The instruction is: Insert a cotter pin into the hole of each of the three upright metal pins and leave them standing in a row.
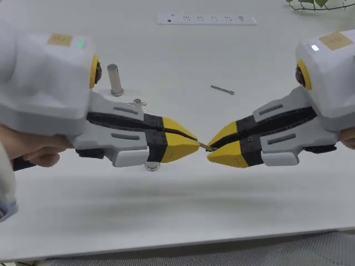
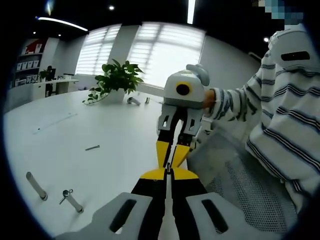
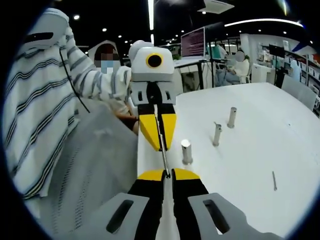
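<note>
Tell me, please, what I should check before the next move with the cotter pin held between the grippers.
1. Grip on the held cotter pin: ok. It sits at the shut tips of the right gripper and reaches the tips of the left gripper.
2. Left gripper also clamping it: cannot tell. Its jaws look shut.
3. Nearest upright pin free for insertion: ok, no cotter pin on it.
4. Its hole facing the grippers: cannot tell.
5. Middle upright pin fitted: ok, a cotter pin shows near its top.
6. Far upright pin standing: ok. A spare cotter pin lies on the table.
</note>
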`<move>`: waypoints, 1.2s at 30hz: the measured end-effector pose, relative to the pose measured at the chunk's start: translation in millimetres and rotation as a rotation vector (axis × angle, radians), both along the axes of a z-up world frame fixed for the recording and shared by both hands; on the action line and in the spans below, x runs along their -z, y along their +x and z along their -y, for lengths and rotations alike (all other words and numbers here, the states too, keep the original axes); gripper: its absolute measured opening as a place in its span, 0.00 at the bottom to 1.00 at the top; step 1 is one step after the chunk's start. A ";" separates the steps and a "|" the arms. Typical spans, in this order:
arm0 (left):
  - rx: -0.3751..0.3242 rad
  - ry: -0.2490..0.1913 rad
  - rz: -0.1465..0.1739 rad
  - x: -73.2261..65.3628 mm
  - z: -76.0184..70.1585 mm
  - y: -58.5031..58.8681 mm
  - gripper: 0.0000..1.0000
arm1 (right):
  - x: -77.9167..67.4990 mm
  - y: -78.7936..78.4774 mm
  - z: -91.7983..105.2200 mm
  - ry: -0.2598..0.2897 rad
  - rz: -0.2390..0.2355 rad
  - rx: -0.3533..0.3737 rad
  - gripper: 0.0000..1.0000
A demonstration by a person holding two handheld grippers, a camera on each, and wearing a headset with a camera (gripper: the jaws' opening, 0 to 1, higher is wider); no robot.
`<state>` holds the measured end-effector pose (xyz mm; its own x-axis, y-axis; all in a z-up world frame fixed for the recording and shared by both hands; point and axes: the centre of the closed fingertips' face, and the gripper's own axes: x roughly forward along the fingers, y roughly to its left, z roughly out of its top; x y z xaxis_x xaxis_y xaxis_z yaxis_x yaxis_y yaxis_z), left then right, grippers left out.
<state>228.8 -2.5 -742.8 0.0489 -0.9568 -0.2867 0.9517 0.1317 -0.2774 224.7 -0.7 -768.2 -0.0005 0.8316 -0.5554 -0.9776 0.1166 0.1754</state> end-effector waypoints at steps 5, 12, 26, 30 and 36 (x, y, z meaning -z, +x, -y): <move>-0.004 -0.004 -0.010 1.3 -4.8 -1.0 0.00 | 0.6 -2.9 -2.0 -0.005 0.021 -0.028 0.06; -0.003 0.012 0.014 4.8 -10.6 -1.4 0.01 | -0.7 -3.4 -4.3 -0.017 0.018 -0.035 0.05; 0.011 0.047 0.069 10.9 -16.2 -0.9 0.02 | -1.2 -8.3 -9.7 -0.017 -0.016 -0.028 0.04; -0.012 0.024 0.062 5.9 -16.2 1.9 0.07 | -2.0 -6.5 -11.4 -0.018 0.000 -0.018 0.04; -0.034 0.061 0.115 11.4 -22.0 10.4 0.19 | -2.5 4.0 -11.7 -0.025 0.032 0.002 0.04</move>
